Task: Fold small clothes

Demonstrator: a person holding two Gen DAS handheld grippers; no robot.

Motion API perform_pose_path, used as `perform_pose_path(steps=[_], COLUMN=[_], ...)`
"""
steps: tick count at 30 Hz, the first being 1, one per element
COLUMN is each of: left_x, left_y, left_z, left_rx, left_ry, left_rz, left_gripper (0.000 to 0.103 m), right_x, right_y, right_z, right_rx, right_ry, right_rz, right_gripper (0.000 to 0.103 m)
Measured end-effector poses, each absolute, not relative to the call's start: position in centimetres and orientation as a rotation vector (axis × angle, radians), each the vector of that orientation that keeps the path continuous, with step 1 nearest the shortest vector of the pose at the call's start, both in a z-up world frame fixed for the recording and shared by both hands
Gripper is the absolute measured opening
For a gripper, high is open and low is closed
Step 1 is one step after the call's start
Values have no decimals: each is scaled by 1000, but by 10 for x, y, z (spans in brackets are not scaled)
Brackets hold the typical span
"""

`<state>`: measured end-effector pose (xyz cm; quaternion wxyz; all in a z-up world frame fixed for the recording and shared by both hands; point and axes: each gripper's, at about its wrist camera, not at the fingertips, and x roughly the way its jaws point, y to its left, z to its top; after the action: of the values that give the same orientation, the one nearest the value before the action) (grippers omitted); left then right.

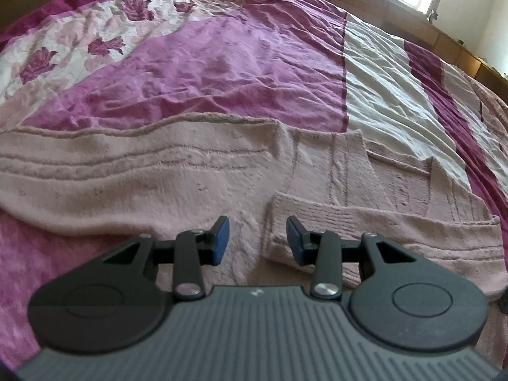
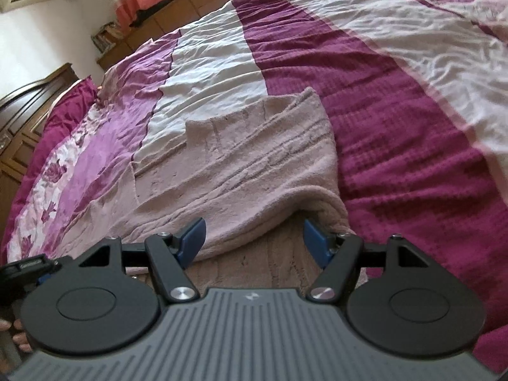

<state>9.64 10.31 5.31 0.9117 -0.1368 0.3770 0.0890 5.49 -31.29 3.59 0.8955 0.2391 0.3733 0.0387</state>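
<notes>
A pale pink knitted garment (image 1: pixel 165 184) lies spread across the bed, and one part (image 1: pixel 365 222) is folded over on the right. My left gripper (image 1: pixel 257 238) hovers just over its near side, blue pads apart with nothing clamped; the folded part's edge lies under the right pad. In the right wrist view the same garment (image 2: pixel 254 165) runs away from me, with a rolled fold at its near end. My right gripper (image 2: pixel 255 239) stands wide open above that fold. The knit lies below and between the pads (image 2: pixel 193 238), but they do not press on it.
The bedspread (image 1: pixel 222 73) has magenta, white and rose-print panels, with a dark magenta band (image 2: pixel 397 146) to the garment's right. A wooden headboard (image 2: pixel 28 101) and pillow (image 2: pixel 73 101) stand far left. A hand (image 2: pixel 9 327) and a black device (image 2: pixel 28 266) show at the left edge.
</notes>
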Motion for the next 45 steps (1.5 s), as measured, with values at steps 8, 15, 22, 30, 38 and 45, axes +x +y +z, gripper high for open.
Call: perform_pose_path(steps=[8,15,22,30,38,45], left_x=[116,127,140,146,144,132], left_y=[102,95,96,90,81,74], left_z=[44,36,29,24,23,41], left_rx=[-248,-168,-195,-179,-119,-73], left_ry=[801,800,812,802,770,681], left_rz=[98,65,9,5,-43,-54], left_gripper=[42,42,41,40,14,10], right_x=[70,110,152,195,217,209], right_y=[-297,-283,-285,-280,-248,-253], right_z=[63,53,40,28,23,30], right_rx=[448,468,557,556,299,260], right_ry=[747,763,805,852,931,889], right_rz=[99,107,81,7,-130,-86], right_gripper=[74,74,74,73,32,5])
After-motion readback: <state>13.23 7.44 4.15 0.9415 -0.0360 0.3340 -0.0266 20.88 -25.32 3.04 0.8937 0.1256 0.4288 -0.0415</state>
